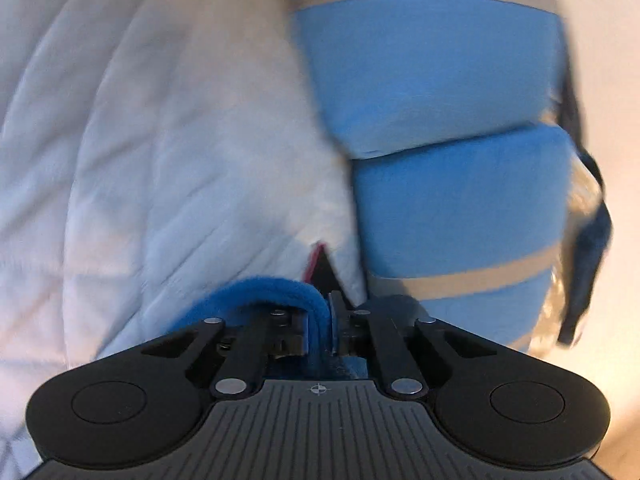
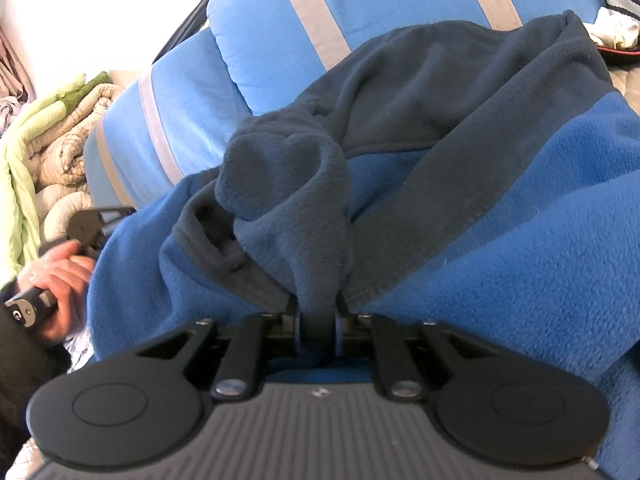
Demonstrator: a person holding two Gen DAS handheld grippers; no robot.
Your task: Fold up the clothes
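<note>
Fleece (image 2: 500, 200), draped against pillows (image 2: 280, 40): left gripper (image 1: 326, 312) clamped on blue edge, right gripper (image 2: 318, 320) pinching dark cuff; advise lifting both evenly, keeping fabric taut.

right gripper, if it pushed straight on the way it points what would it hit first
The right gripper already pinches the fleece jacket; straight on it would press deeper into its dark bunched fold, probably with the light blue striped cushions behind, though depth is unclear.

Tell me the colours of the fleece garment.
The fleece garment is bright blue with dark navy; right wrist view.
</note>
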